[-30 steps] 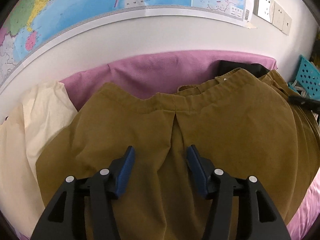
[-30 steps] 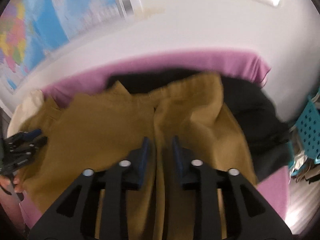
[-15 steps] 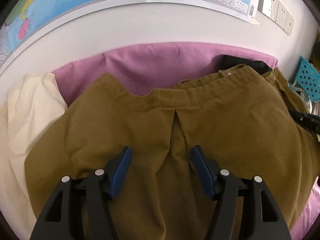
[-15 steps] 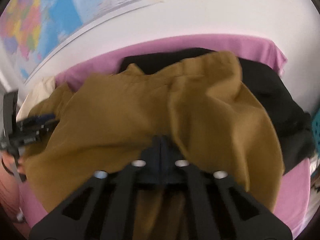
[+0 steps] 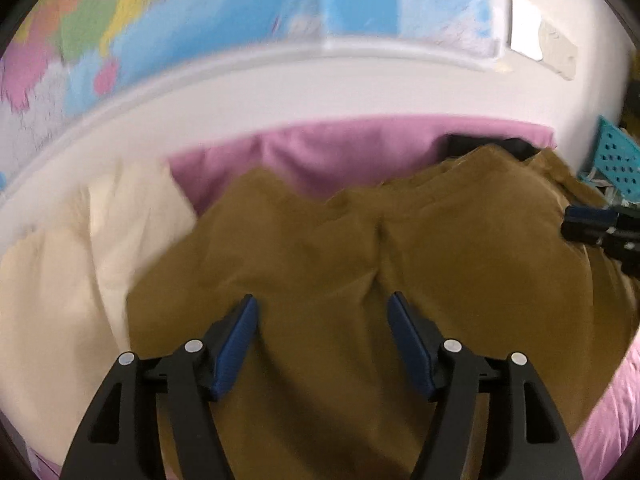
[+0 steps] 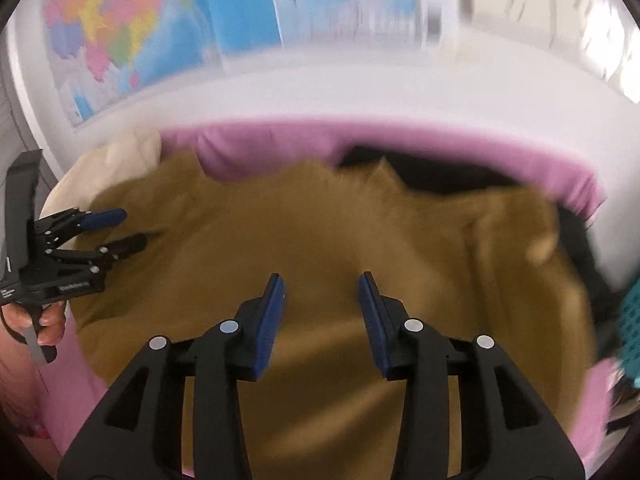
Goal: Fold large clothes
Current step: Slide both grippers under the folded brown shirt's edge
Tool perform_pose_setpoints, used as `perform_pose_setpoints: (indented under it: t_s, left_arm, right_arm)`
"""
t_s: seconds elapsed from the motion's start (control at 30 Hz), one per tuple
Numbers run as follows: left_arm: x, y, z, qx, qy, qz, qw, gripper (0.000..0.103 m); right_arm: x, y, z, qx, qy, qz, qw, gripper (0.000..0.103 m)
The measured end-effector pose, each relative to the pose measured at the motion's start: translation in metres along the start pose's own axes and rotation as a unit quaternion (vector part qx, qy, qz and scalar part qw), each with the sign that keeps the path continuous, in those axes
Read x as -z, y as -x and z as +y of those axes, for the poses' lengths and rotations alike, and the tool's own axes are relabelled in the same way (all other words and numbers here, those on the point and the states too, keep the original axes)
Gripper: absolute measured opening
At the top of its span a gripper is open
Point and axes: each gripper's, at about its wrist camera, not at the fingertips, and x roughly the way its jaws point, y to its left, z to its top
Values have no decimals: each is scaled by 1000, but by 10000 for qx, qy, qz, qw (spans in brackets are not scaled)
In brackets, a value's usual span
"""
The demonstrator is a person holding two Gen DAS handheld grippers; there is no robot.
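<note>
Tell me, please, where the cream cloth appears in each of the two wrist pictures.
Left wrist view: cream cloth fills the left side, beside the brown garment.
Right wrist view: cream cloth is small, upper left, behind the same garment.
Shared landmark: the wall map above the pink sheet.

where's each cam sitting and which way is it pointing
Left wrist: rides the left gripper, angled down over the brown trousers; its open fingers show.
Right wrist: rides the right gripper, angled down; its open fingers and the person's hand show.
Shared: trousers, pink sheet, wall map.
</note>
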Motion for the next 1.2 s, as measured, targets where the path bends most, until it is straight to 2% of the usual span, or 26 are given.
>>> perform_pose_setpoints:
  t_s: [0.07,0.17,0.3,0.37,0.47,0.6,0.7,0.83,0.93,1.07,1.2]
  left_arm:
    - [6,-7,5,91,28,-8,10000,66]
    - [8,-7,3,21,-18,-48,10000,66]
    - [17,19,-4,-81,36,-205,9998,65]
    - [29,41,-7,-238,2,-429,9988,66]
    - [45,66,-7,-283,4,-585,9979,71]
    - [68,91,-7,-402,2,-669,9969,77]
    - [87,103,-6,-387,54,-604,9974,79]
    - [109,107,1,-351,258,-426,9981,80]
    - [126,102,6,-72,478,-139,9987,83]
    - [149,89,14,598,892,398,9934,83]
    - [152,87,19,998,1223,399,9867,83]
  right_arm:
    - [6,-5,-3,-77,-62,-61,9999,37]
    - [6,5,-6,-138,-225,-65,9996,37]
    - [18,50,-13,-468,-558,-358,9967,42]
    - [34,79,-15,-666,-645,-546,9942,53]
    - [66,114,-17,-849,-735,-671,9914,56]
    - [104,140,-15,-912,-849,-665,9900,58]
    - [131,148,-16,-1190,-1153,-629,9842,65]
    - [160,139,-19,-1218,-1603,-504,9782,71]
    - [178,130,-29,-1368,-2111,-372,9671,73]
    - [189,119,-42,-1469,-2729,-370,9501,78]
    - [181,111,-47,-1430,-3007,-495,9416,85]
